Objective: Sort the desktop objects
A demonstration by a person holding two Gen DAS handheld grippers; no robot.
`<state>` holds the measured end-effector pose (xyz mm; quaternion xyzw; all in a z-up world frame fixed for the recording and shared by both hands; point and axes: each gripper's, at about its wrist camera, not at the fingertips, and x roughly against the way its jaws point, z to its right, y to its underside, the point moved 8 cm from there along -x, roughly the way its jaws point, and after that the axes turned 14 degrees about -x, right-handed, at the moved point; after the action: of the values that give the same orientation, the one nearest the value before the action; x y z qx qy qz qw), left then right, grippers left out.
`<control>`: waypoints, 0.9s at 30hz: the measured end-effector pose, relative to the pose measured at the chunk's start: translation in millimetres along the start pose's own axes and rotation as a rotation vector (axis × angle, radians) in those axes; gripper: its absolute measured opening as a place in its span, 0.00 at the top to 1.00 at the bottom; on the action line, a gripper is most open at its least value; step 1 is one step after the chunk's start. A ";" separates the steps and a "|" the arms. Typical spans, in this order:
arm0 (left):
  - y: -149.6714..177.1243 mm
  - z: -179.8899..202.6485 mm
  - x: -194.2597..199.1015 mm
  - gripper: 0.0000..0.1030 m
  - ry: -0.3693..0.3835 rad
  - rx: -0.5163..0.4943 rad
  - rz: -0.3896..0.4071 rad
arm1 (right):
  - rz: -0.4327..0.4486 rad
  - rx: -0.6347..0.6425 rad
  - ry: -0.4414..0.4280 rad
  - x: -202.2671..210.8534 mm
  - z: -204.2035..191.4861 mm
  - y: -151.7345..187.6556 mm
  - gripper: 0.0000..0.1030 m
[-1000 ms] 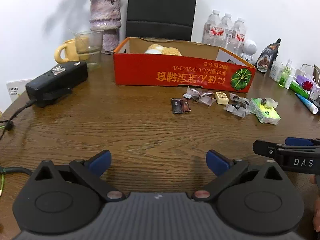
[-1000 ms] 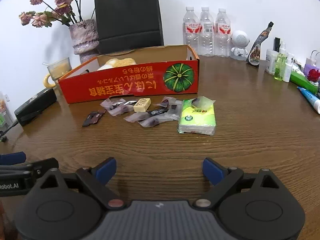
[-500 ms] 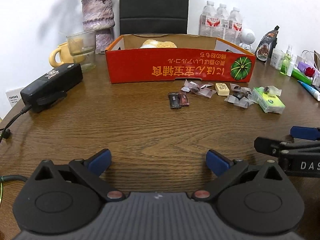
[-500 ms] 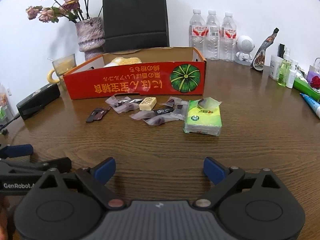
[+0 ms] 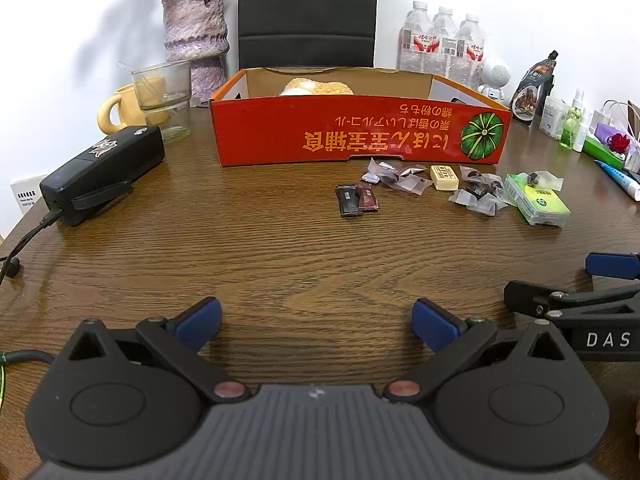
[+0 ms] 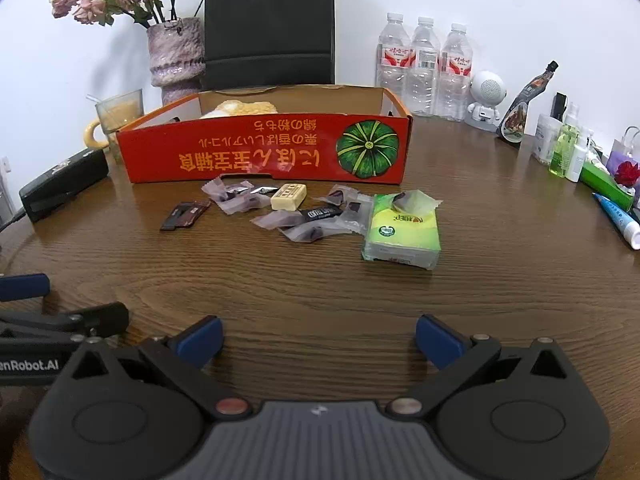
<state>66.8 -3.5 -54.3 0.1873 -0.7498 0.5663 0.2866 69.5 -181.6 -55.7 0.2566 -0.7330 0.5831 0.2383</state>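
Left gripper (image 5: 316,322) hangs above the wooden table (image 5: 280,256), tilted down toward it; jaws spread wide, blue pads (image 5: 198,322) well apart, nothing between them; black linkages splayed to either side. Right gripper (image 6: 318,338) hangs beside it at a like downward tilt; its jaws have just been opening and stand wide, nothing between the pads (image 6: 438,340). Each gripper shows in the other's view, side on, at the frame edge; the two sit near each other, not touching.
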 end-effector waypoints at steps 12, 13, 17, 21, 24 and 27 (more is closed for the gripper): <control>0.0 0.5 0.2 0.00 -0.001 0.001 0.000 | 0.000 -0.001 0.001 -0.7 0.6 0.0 0.00; 0.0 0.4 0.1 0.00 -0.001 0.001 0.000 | 0.000 -0.001 0.001 -0.6 0.5 0.0 0.00; 0.1 0.4 0.3 0.00 -0.001 0.001 0.000 | 0.000 -0.001 0.002 -0.7 0.2 -0.2 0.00; 0.1 0.3 0.3 0.00 -0.001 0.000 0.000 | 0.001 -0.004 0.004 -0.6 0.8 -0.3 0.00; 0.1 0.4 0.3 0.00 -0.001 0.000 0.000 | 0.001 -0.005 0.006 -0.7 1.4 -0.5 0.00; 0.1 0.2 0.3 0.00 -0.001 0.000 0.000 | 0.001 -0.005 0.007 -0.6 1.7 -0.5 0.00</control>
<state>66.5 -3.8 -54.2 0.1875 -0.7498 0.5664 0.2862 70.2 -183.3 -56.2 0.2536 -0.7339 0.5823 0.2410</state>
